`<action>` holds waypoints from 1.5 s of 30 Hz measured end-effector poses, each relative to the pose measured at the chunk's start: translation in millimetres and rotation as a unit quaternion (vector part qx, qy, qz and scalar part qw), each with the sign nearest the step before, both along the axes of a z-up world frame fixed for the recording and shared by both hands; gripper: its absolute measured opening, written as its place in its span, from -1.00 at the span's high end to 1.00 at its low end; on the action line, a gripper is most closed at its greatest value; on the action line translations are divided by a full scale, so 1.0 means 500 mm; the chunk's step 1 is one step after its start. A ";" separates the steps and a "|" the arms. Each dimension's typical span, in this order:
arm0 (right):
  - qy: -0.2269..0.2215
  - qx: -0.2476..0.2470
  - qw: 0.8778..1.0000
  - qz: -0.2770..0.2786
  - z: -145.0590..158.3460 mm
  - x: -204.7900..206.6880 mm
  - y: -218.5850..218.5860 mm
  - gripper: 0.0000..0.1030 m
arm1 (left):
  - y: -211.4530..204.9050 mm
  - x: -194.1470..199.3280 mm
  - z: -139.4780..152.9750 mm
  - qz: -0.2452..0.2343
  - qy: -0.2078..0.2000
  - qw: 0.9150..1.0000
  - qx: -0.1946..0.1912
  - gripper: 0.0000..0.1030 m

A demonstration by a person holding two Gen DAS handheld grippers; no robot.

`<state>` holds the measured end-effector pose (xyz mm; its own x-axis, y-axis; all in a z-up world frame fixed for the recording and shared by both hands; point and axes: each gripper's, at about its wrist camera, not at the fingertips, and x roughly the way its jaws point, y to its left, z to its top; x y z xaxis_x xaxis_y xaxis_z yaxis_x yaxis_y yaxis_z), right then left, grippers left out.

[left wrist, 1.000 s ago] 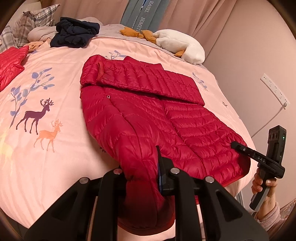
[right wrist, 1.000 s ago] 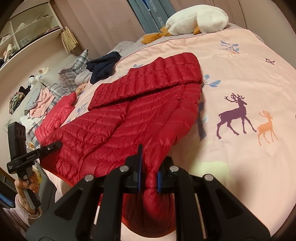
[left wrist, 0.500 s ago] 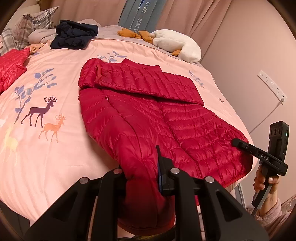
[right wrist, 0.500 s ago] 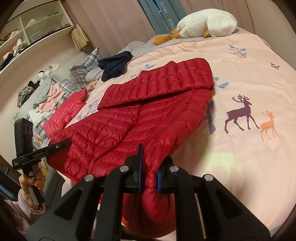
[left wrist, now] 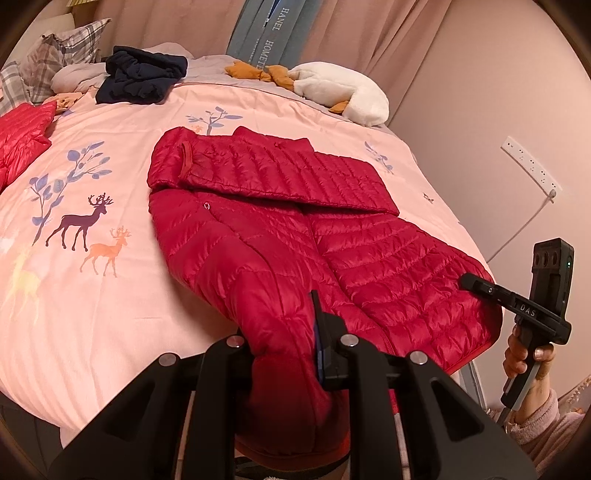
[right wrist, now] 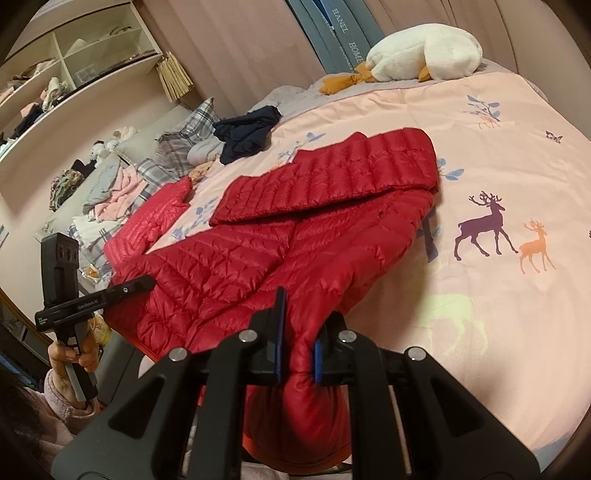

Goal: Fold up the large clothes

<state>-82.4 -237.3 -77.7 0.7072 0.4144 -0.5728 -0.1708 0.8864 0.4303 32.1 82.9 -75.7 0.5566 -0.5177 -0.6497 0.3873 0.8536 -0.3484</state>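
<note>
Grey panels (left wrist: 269, 33) read "HANEL HOME" (gripper (left wrist: 480, 288) labelled "DAS")

Jacket (left wrist: 280, 221) lies on bedspread (left wrist: 110, 302), plush goose (left wrist: 343, 96) behind it.

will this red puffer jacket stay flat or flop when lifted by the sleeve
Likely floppy: the red puffer jacket sleeve droops limp below the left gripper. Probably light, given its puffy quilting. Its shiny shell may slip.

Two red puffer jackets (left wrist: 280, 229) (left wrist: 22, 136), one navy garment (left wrist: 140, 75), one white plush goose (left wrist: 343, 94), two claws (left wrist: 317, 332) (right wrist: 297, 347).
</note>
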 end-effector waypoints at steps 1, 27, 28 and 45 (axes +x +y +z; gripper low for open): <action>-0.004 0.004 1.000 0.003 0.006 -0.003 -0.001 0.77 | 0.002 0.000 0.002 -0.001 -0.001 1.000 -0.001 0.66; -0.065 0.031 0.997 -0.021 0.061 0.031 -0.024 0.77 | -0.002 0.049 0.051 0.018 -0.058 0.998 0.014 0.65; -0.069 0.029 0.997 -0.023 0.066 0.037 -0.025 0.77 | -0.003 0.053 0.055 0.020 -0.063 0.998 0.016 0.65; -0.090 0.012 0.995 -0.041 0.095 0.098 -0.033 0.77 | -0.008 0.112 0.086 0.037 -0.087 0.995 0.038 0.65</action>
<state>-33.3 -253.7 -30.1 0.8292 0.3629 -0.4252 -0.1742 0.8905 0.4203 88.3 78.9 -32.6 0.6990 -0.4243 -0.5756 0.3709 0.9033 -0.2155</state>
